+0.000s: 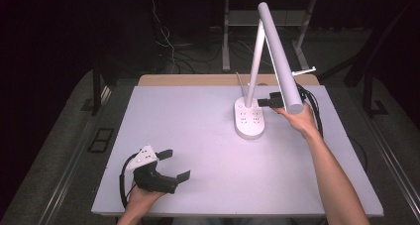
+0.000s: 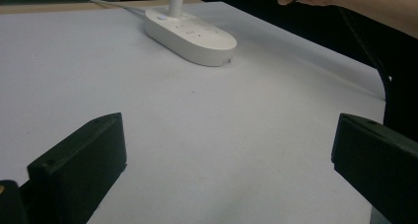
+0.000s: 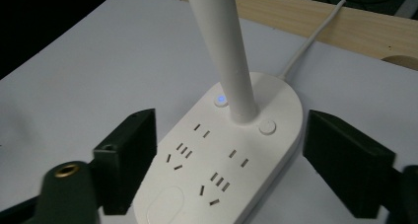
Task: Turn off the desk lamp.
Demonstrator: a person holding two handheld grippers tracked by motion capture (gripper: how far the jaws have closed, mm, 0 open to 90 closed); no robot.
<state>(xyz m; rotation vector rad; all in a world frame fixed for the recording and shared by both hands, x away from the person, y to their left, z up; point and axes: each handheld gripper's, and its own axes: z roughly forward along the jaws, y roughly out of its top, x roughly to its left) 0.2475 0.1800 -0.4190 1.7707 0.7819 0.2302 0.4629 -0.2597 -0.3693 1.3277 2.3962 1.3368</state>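
a: the white oval desk lamp base with sockets (image 3: 231, 155) sits far right on the table; the right gripper (image 3: 229, 169) hovers over it, jaws spread.

b: the left gripper (image 1: 173, 165) rests near left, agape and empty. the right one probably should descend squarely toward the round white button (image 3: 267, 127).

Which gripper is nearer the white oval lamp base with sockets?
Right. The right gripper hovers open beside the white oval lamp base; the left gripper sits open at the table's near edge.
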